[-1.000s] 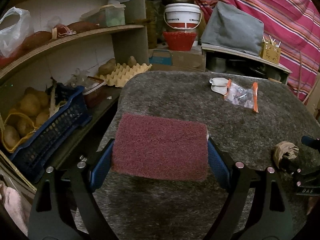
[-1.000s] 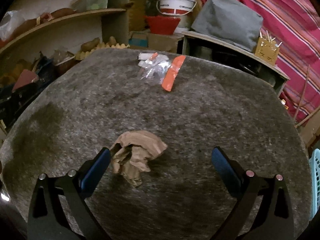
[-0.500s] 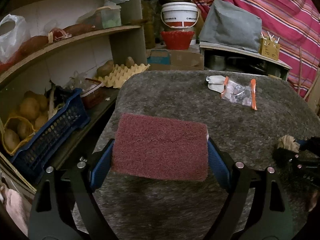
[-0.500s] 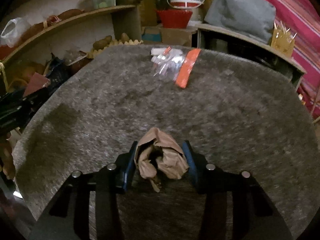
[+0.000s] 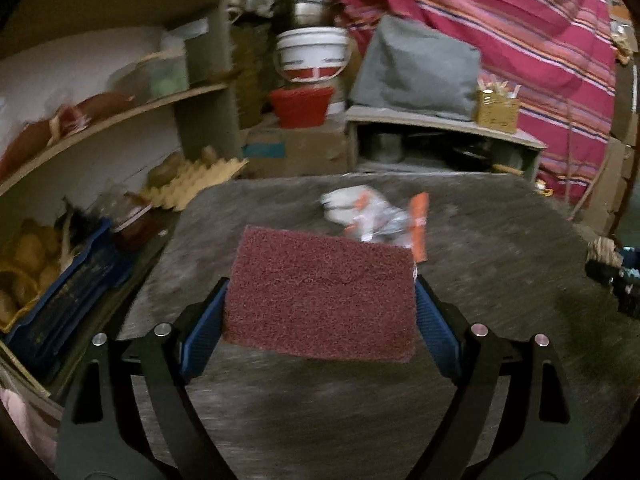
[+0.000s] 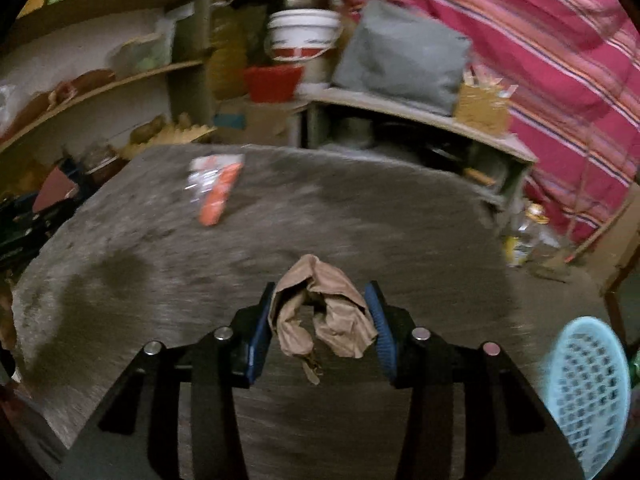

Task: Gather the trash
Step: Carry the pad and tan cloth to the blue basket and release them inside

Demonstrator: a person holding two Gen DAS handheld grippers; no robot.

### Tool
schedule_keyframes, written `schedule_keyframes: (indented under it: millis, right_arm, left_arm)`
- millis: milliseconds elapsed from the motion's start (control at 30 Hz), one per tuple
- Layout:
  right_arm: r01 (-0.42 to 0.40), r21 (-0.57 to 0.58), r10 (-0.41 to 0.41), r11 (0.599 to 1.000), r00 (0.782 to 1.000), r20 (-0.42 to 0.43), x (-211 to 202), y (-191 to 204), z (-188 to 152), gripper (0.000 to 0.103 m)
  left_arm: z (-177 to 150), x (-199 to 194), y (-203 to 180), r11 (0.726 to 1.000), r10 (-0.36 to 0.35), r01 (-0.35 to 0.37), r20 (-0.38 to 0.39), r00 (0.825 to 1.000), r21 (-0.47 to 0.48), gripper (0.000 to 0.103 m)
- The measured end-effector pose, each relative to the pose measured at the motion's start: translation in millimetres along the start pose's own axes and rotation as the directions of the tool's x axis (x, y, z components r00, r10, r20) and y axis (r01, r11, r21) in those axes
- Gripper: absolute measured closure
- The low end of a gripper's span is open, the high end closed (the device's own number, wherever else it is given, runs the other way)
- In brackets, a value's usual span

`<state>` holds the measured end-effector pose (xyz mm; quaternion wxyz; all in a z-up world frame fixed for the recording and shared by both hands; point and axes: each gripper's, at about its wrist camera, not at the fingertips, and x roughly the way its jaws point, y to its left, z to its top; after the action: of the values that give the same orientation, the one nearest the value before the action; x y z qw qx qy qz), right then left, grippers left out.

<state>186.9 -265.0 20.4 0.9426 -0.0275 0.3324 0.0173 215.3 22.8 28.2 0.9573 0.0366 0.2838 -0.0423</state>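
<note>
My right gripper [image 6: 320,320] is shut on a crumpled brown paper wad [image 6: 320,312] and holds it above the grey carpeted table [image 6: 360,208]; it also shows at the right edge of the left wrist view [image 5: 602,246]. My left gripper [image 5: 320,308] is shut on a flat dark red scouring pad [image 5: 320,296], held above the table [image 5: 500,248]. A clear plastic bag with orange strips [image 5: 384,216] lies on the far part of the table, seen too in the right wrist view [image 6: 214,186].
A light blue perforated basket [image 6: 588,392] sits low at the right, off the table. Shelves with potatoes in a blue crate [image 5: 60,280] and an egg tray [image 5: 192,180] stand left. A white bucket [image 5: 312,56], red bowl and grey cover stand behind.
My right gripper closed on the paper wad, lifted it and turned right, bringing the blue basket into view. My left gripper lifted and moved forward with the pad.
</note>
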Motion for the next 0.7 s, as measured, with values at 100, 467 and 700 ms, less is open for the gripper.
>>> schedule_keyframes:
  millis: [100,467,700]
  right_arm:
    - [0.024,0.047,-0.024,0.999,1.0,-0.008,-13,-44,0,0.058]
    - [0.213,0.249,-0.215,0.945,0.976,-0.02,-68,-203,-56,0.058]
    - [0.276,0.321,-0.272,0.906,0.961,-0.057,-76,-262,-89,0.058]
  left_arm:
    - [7,-4,-38,0.999,-0.044,0.043,0.019,0.999,0.018,0.018]
    - [5,-18,-208,0.964,-0.231,0.223,0.041,0.972,0.146,0.018]
    - [-4,-21,-301,0.926,-0.331,0.323,0.01,0.944,0.194,0.018]
